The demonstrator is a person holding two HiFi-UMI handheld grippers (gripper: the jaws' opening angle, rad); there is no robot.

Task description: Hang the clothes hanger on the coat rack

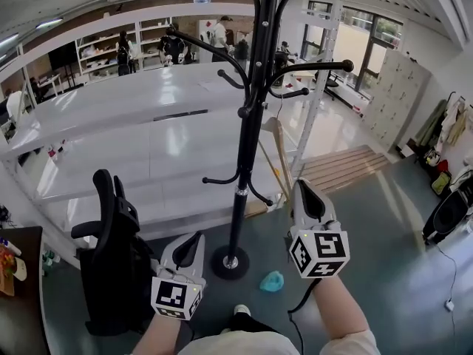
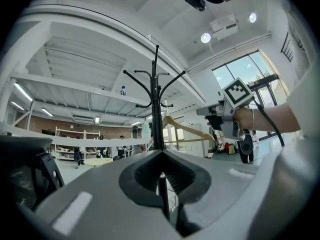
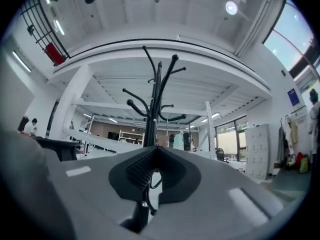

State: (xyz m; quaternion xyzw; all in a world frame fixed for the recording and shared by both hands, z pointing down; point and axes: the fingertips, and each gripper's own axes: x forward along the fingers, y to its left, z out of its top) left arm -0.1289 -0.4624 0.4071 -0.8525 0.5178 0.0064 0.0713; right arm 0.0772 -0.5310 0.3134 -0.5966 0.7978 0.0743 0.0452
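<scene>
The black coat rack (image 1: 250, 117) stands right in front of me, its round base (image 1: 230, 261) on the floor between my grippers. A wooden clothes hanger (image 1: 277, 143) hangs edge-on by the rack's right arms; its hook is too thin to make out. The left gripper view shows the hanger (image 2: 187, 130) beside the pole (image 2: 157, 109). My left gripper (image 1: 194, 237) is low, left of the base, jaws shut and empty (image 2: 160, 153). My right gripper (image 1: 303, 186) is just right of the hanger's lower end, apart from it, also shut and empty (image 3: 155, 148).
A black office chair (image 1: 111, 250) stands close on the left. A teal object (image 1: 271, 281) lies on the floor by the base. White shelving (image 1: 148, 132) runs behind the rack, with wooden slats (image 1: 344, 165) and lockers (image 1: 395, 95) to the right. People stand far back.
</scene>
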